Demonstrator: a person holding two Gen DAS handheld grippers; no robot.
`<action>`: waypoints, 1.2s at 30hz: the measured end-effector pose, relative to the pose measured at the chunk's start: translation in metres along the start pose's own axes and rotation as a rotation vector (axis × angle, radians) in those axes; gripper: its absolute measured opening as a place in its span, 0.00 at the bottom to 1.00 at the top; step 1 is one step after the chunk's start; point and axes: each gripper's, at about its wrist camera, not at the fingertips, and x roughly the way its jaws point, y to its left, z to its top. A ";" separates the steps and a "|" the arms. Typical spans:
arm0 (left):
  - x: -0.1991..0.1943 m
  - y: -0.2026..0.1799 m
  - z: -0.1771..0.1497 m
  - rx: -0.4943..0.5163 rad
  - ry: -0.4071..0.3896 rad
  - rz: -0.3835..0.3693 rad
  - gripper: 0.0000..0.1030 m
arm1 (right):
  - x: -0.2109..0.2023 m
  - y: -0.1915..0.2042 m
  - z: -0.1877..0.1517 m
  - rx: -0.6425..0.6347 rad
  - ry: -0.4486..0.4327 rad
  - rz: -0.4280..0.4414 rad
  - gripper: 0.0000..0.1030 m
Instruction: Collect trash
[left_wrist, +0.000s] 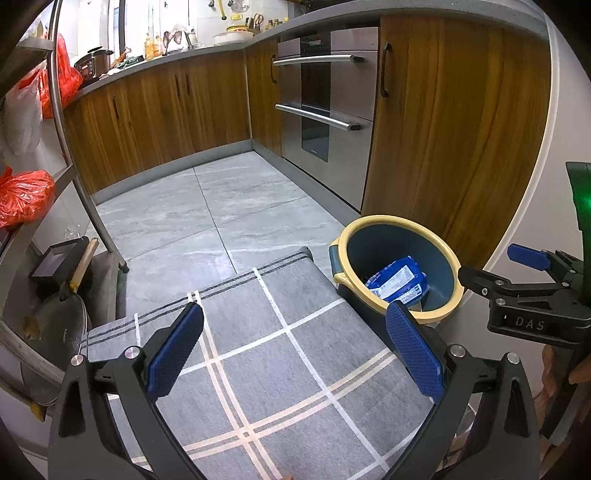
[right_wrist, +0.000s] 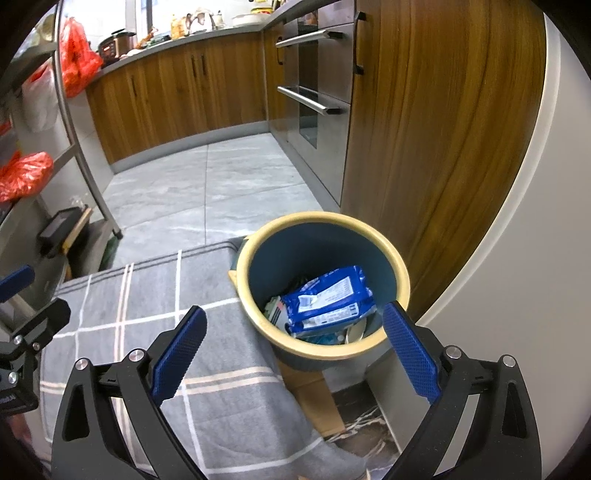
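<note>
A round trash bin (right_wrist: 400, 275) with a yellow rim and dark blue inside stands on the floor beside a table covered by a grey checked cloth (right_wrist: 147, 295). A blue and white snack wrapper (right_wrist: 328, 299) lies in it on top of other trash. The bin (left_wrist: 456, 291) and wrapper (left_wrist: 399, 280) also show in the left wrist view. My right gripper (right_wrist: 295, 343) is open and empty, above the bin's near rim. My left gripper (left_wrist: 295, 339) is open and empty over the cloth (left_wrist: 258, 332). The right gripper (left_wrist: 532, 258) shows at the right edge of the left wrist view.
Wooden cabinets (left_wrist: 461, 110) and a steel oven (left_wrist: 325, 107) line the far and right sides. A metal rack (left_wrist: 74, 147) with red bags (left_wrist: 22, 195) stands at the left, with a pan lid (left_wrist: 59, 325) low down. A cardboard sheet (right_wrist: 314, 395) lies under the bin.
</note>
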 end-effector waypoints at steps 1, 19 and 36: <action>0.000 0.000 0.000 0.000 0.001 -0.002 0.95 | 0.000 0.000 0.000 0.000 0.000 0.001 0.93; -0.001 -0.001 -0.002 0.007 -0.010 -0.003 0.95 | 0.000 -0.001 -0.001 0.000 -0.002 0.002 0.93; -0.003 0.000 -0.004 0.015 -0.017 -0.005 0.95 | 0.000 -0.002 0.000 0.000 -0.003 0.002 0.93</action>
